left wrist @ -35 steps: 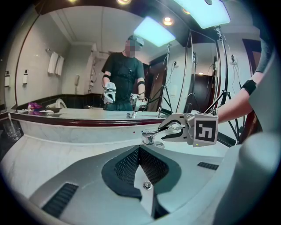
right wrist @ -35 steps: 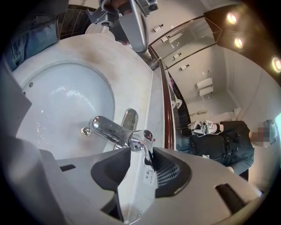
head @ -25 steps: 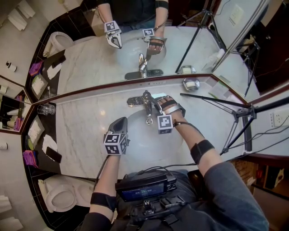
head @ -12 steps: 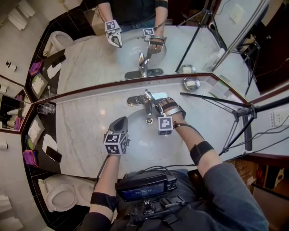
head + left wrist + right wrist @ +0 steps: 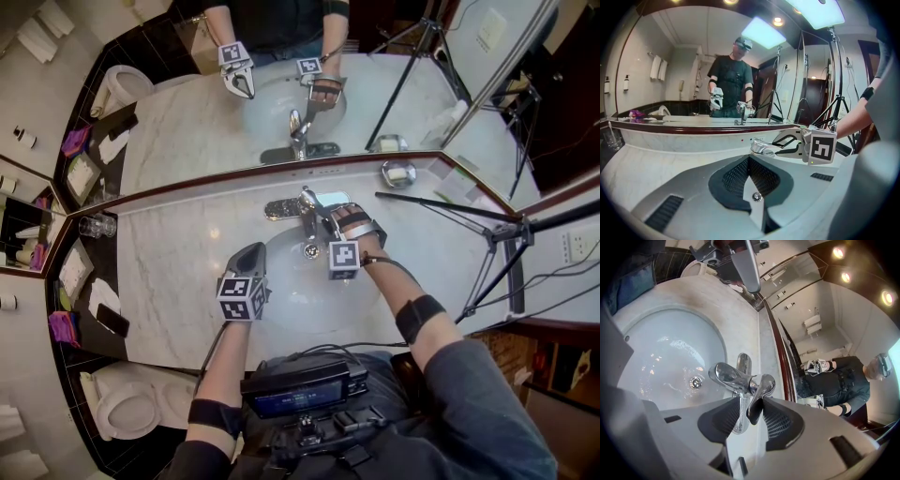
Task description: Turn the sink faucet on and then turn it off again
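Observation:
The chrome faucet point(image 5: 302, 212) stands at the back rim of the white sink basin point(image 5: 309, 295). My right gripper point(image 5: 328, 217) reaches it from the right. In the right gripper view the faucet's lever handle point(image 5: 759, 392) lies between the two pads, and my right gripper point(image 5: 753, 414) is shut on it. The spout point(image 5: 727, 375) points out over the drain point(image 5: 696, 382), and the basin floor looks wet. My left gripper point(image 5: 247, 257) hangs over the basin's left rim, shut and holding nothing. In the left gripper view the faucet point(image 5: 761, 147) shows ahead of my left gripper point(image 5: 749, 160).
A mirror point(image 5: 281, 94) runs along the back of the marble counter point(image 5: 178, 272). On the counter stand a glass tumbler point(image 5: 97, 226) far left and a soap dish point(image 5: 397, 174) right of the faucet. A black tripod point(image 5: 497, 234) stands at the right, a toilet point(image 5: 122, 412) lower left.
The right gripper's marker cube has tilted very slightly at the faucet handle. The left gripper has not moved.

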Demonstrator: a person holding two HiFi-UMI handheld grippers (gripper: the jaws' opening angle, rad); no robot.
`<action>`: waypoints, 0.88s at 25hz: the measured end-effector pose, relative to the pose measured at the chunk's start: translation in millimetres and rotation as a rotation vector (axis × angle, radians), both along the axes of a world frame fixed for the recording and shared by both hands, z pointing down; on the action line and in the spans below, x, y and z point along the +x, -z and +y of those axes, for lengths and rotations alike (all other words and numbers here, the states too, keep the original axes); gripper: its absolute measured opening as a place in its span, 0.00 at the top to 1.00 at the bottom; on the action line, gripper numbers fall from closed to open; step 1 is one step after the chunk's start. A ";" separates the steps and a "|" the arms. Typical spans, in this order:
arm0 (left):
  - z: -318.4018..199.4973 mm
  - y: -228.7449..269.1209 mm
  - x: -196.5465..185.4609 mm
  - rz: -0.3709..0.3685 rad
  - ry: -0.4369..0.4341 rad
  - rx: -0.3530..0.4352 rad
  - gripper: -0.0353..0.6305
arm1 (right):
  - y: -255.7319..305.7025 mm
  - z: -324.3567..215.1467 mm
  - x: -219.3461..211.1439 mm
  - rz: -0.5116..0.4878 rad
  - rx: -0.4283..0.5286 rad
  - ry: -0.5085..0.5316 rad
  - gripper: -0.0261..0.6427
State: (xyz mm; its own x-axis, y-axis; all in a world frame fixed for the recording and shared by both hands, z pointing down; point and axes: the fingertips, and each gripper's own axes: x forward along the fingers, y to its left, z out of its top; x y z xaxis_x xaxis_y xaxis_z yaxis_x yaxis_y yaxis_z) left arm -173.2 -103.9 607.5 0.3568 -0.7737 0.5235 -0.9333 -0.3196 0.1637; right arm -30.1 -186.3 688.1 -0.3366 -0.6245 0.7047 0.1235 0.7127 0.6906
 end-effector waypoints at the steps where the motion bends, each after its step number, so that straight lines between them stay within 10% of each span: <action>1: -0.3 1.0 0.1 -0.001 -0.001 0.003 0.94 | 0.5 0.4 0.6 -0.008 -0.012 -0.015 0.72; 10: 1.8 4.9 -0.2 -0.005 -0.005 0.014 0.94 | 27.0 16.6 8.6 -0.124 -0.052 -0.094 0.71; 22: 6.0 12.4 3.9 -0.007 -0.014 0.033 0.94 | 66.6 31.8 46.5 -0.571 -0.218 -0.453 0.93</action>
